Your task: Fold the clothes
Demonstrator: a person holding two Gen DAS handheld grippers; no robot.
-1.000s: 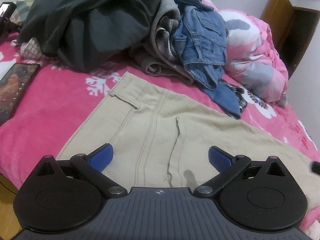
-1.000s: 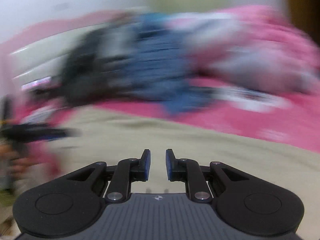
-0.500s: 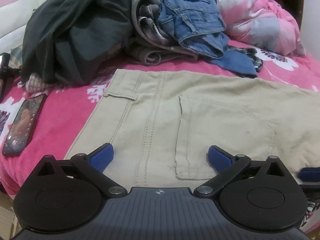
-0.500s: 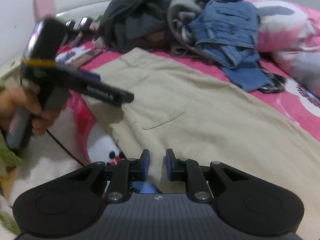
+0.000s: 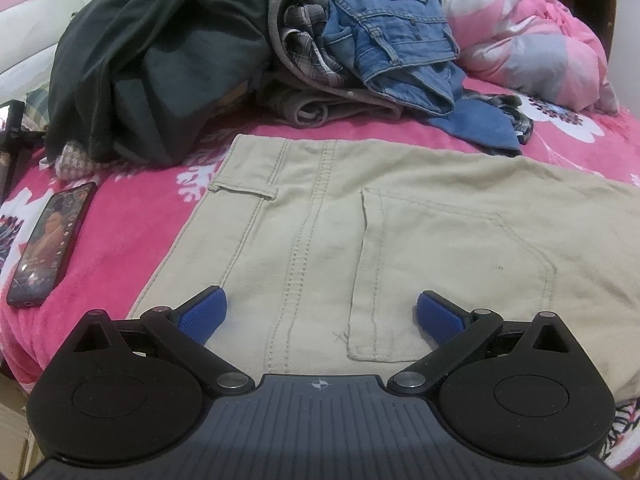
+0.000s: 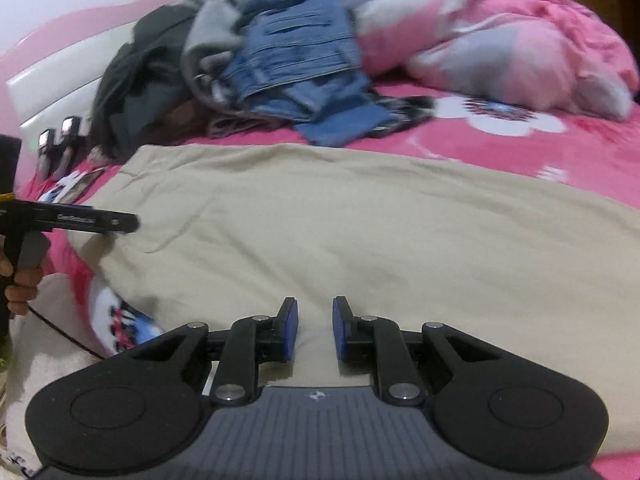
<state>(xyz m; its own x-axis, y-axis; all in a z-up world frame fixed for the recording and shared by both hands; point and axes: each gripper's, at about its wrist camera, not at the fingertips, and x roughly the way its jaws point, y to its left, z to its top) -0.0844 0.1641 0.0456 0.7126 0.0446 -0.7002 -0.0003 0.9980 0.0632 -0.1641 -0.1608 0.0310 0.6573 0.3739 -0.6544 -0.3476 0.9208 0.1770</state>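
Beige trousers (image 5: 400,220) lie spread flat on the pink bedspread (image 5: 132,220), waistband to the left, a back pocket facing up. My left gripper (image 5: 322,312) hovers wide open over the near edge of the seat, with nothing between its blue pads. The right wrist view shows the same trousers (image 6: 360,220) across the bed. My right gripper (image 6: 313,328) sits low over their near edge, its pads a narrow gap apart and holding nothing. The left gripper (image 6: 128,224) shows from the side at the left, over the waist end, held by a hand (image 6: 20,284).
A heap of unfolded clothes lies behind the trousers: a dark green garment (image 5: 160,60), a grey and plaid one (image 5: 304,48), blue jeans (image 5: 392,40). A bunched pink duvet (image 5: 540,40) fills the back right. A phone (image 5: 48,240) lies on the bedspread at left.
The left view has rolled level and the trousers' pocket now lies flat. The right gripper has dropped closer to the trousers' near edge; in its view, the left gripper has slid to the left.
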